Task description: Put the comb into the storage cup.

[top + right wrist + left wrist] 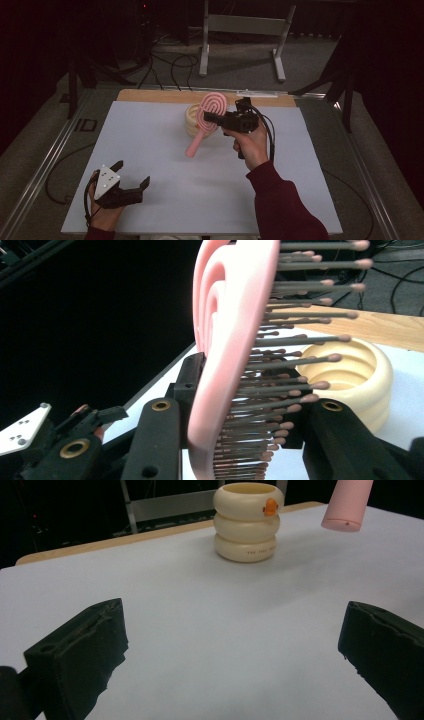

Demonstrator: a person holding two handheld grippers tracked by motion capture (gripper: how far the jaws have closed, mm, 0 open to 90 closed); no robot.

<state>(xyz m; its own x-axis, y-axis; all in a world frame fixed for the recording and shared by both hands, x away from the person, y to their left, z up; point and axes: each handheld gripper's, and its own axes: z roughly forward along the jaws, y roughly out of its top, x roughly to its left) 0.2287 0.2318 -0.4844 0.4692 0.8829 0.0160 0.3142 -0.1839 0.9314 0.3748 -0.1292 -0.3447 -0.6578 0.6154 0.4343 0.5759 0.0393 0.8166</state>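
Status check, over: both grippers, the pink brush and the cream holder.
Right gripper clamped on pink hairbrush, held above cream ringed holder. Left gripper open, low over table. Nothing blocking holder.

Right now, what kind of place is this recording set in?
Probably a lab or studio recording bench, not a home: a table under a white sheet, dark surroundings, cables across the grey floor, and a metal stand behind.

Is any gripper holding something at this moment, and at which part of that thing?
The right gripper holds the pink hairbrush by its head, jaws across the back and the bristle side, handle hanging free. The left gripper is open and holds nothing.
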